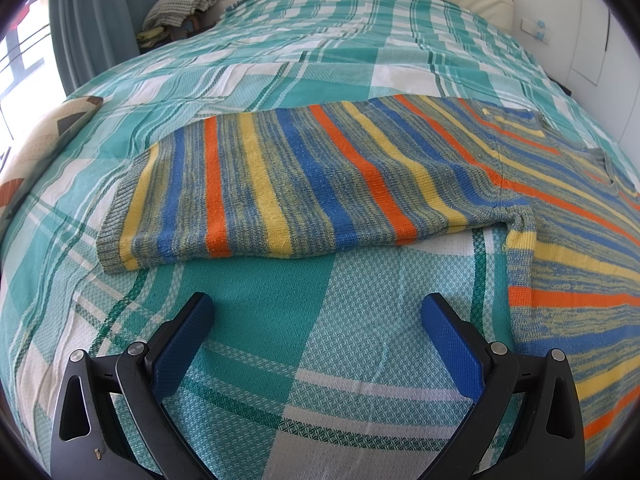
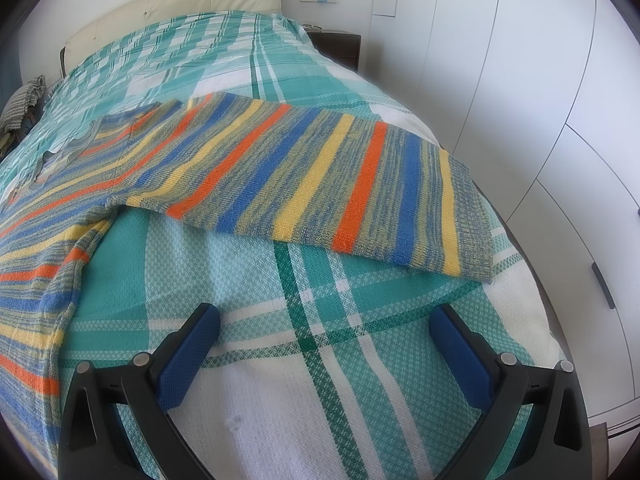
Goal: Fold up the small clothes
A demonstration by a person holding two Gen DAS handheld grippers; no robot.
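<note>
- Striped knit sweater (image 1: 304, 176), bands of orange, blue, yellow and grey-green, spread flat on bed (image 1: 280, 60).
- Teal, white and green plaid bedspread (image 1: 256, 320) beneath, covering whole mattress.
- Left sleeve (image 1: 256, 184) stretched out sideways in left wrist view, ribbed grey cuff (image 1: 120, 216) at far left end, flat on spread.
- Right sleeve (image 2: 320, 184) stretched toward wardrobe side in right wrist view, ribbed cuff (image 2: 476, 220) near bed edge.
- Sweater body (image 2: 36, 280) running down lower left of right wrist view; neckline (image 2: 60, 152) toward headboard.
- Left gripper (image 1: 316, 320) low over bare bedspread, just short of left sleeve's near edge; blue pads (image 1: 184, 348) spread wide, nothing between them, no contact with knit.
- Right gripper (image 2: 324, 328) likewise over bare spread below right sleeve; blue pads (image 2: 188, 356) wide apart, holding nothing.
- Cream padded headboard (image 2: 180, 4) at far end.
- White wardrobe doors (image 2: 520, 80) along right side of bed, dark handles.
- Dark nightstand (image 2: 336, 46) beside headboard.
- Teal curtain (image 1: 96, 20) and bright window at far left of left wrist view.
- Checked cloth heap (image 1: 180, 4) on stand next to curtain.
- Patterned cushion (image 1: 44, 148) at left edge of bed.
</note>
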